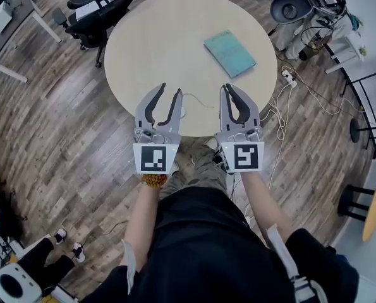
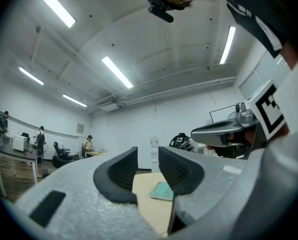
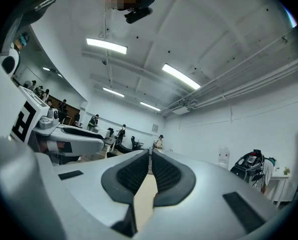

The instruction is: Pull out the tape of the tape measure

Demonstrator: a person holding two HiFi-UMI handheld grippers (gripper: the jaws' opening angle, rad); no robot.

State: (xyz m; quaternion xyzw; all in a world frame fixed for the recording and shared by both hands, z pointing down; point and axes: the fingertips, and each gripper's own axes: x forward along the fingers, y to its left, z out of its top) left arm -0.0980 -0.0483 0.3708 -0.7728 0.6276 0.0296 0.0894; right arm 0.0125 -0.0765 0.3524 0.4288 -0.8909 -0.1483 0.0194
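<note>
As both hover over table (image 1: 150,36) edge, left tool (image 1: 170,88) half-open, right tool (image 1: 227,86) shut, empty.

Bright, even light from long white ceiling tube lamps (image 2: 117,72), slight glare. Shadows soft. Fisheye warp, dark vignette at edges; near foreground a bit soft.

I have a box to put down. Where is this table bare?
The round beige table is bare across its left half and far edge, left of the teal notebook. The near edge is crowded: the left gripper, the right gripper and a thin white cord.
</note>
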